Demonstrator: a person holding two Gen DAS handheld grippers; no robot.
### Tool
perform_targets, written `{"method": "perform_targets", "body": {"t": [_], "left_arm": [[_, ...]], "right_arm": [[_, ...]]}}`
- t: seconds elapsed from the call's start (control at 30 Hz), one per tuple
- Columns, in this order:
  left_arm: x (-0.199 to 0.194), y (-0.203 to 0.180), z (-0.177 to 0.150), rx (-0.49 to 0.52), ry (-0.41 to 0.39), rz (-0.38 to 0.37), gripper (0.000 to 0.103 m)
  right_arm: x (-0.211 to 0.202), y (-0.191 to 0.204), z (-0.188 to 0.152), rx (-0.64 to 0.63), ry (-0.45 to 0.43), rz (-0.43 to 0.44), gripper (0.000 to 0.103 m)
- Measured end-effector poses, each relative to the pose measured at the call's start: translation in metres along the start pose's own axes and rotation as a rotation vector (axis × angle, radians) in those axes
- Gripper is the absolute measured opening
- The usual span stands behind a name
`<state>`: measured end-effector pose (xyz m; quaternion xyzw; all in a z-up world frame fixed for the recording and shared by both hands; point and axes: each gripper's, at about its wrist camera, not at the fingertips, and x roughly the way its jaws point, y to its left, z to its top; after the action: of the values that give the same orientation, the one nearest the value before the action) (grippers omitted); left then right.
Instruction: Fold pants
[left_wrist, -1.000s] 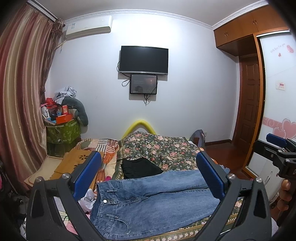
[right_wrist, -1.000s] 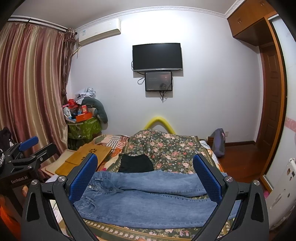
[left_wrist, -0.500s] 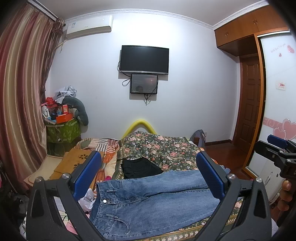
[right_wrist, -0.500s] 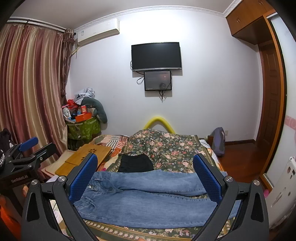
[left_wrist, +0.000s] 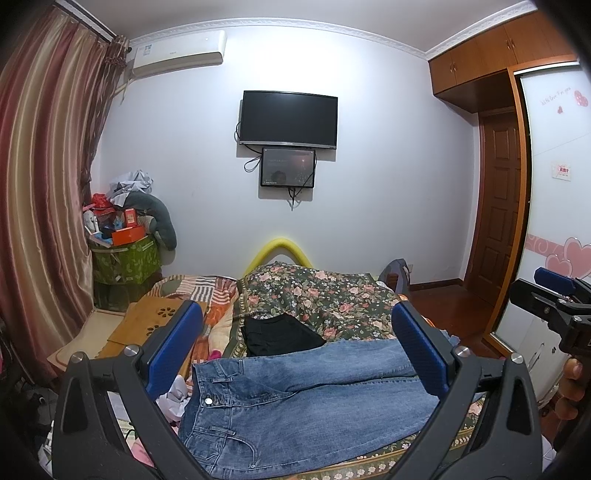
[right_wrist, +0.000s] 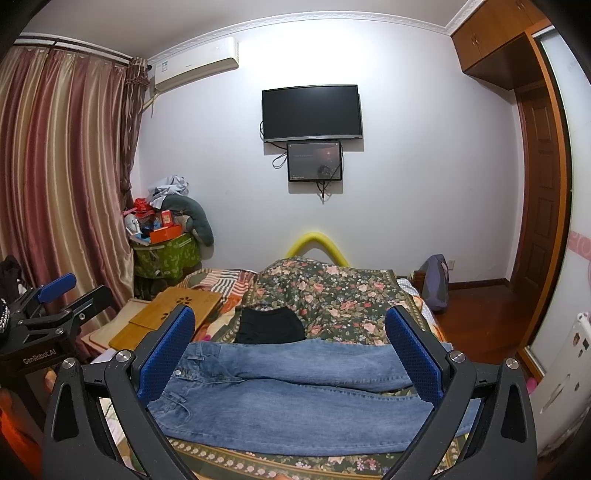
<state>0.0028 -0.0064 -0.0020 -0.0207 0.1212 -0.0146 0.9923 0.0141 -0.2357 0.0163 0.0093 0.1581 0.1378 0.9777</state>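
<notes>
Over on the left, a striped curtain (right_wrist: 62, 177) hangs beside a green bin (right_wrist: 168, 254) heaped with boxes and cloth, an air conditioner (right_wrist: 195, 62) sits high on the wall above, and a wooden lap desk (right_wrist: 166, 317) lies at the bed's left edge. The left hand-held gripper (left_wrist: 295, 350) is raised in front of the bed, its blue-padded fingers (left_wrist: 173, 347) spread wide with nothing between them. Beyond them the jeans (left_wrist: 295, 402) lie flat on the floral bedspread (left_wrist: 321, 295), spread across the near end of the bed, waistband and button to the left, legs running off to the right, one leg lying just behind the other. A folded black garment (left_wrist: 277, 334) sits on the bedspread just behind the jeans, touching their far edge. On the wall past the bed hangs a television (left_wrist: 288, 120) with a smaller screen (left_wrist: 288, 168) right under it, and a yellow curved foam tube (left_wrist: 282, 247) pokes up behind the bed. The right hand-held gripper (right_wrist: 293, 352) likewise hovers before the bed, held wide apart and gripping nothing, the jeans (right_wrist: 295, 391) showing between its fingers. Farther right a backpack (right_wrist: 436, 282) rests on the floor by the bed, then a wooden door (right_wrist: 537, 206) and a white wardrobe panel with heart stickers (left_wrist: 557, 177)
</notes>
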Motion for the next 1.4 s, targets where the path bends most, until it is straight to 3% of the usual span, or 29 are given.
{"method": "perform_targets", "body": {"t": [0.6,0.9,1.1,1.4], "left_arm": [[0.006,0.003,-0.002,-0.010,0.008,0.000,0.103],[0.030,0.009,-0.007,-0.008,0.028,0.017,0.103],[0.081,0.028,-0.016,-0.020,0.096,0.069,0.103],[0.196,0.079,-0.053,-0.038,0.248,0.166,0.103]], "right_arm": [[0.004,0.001,0.000,0.004,0.009,0.004,0.102],[0.024,-0.006,-0.007,0.019,0.045,0.005,0.102],[0.066,-0.021,-0.021,0.016,0.120,-0.022,0.102],[0.156,-0.062,-0.052,0.024,0.281,-0.088,0.102]]}}
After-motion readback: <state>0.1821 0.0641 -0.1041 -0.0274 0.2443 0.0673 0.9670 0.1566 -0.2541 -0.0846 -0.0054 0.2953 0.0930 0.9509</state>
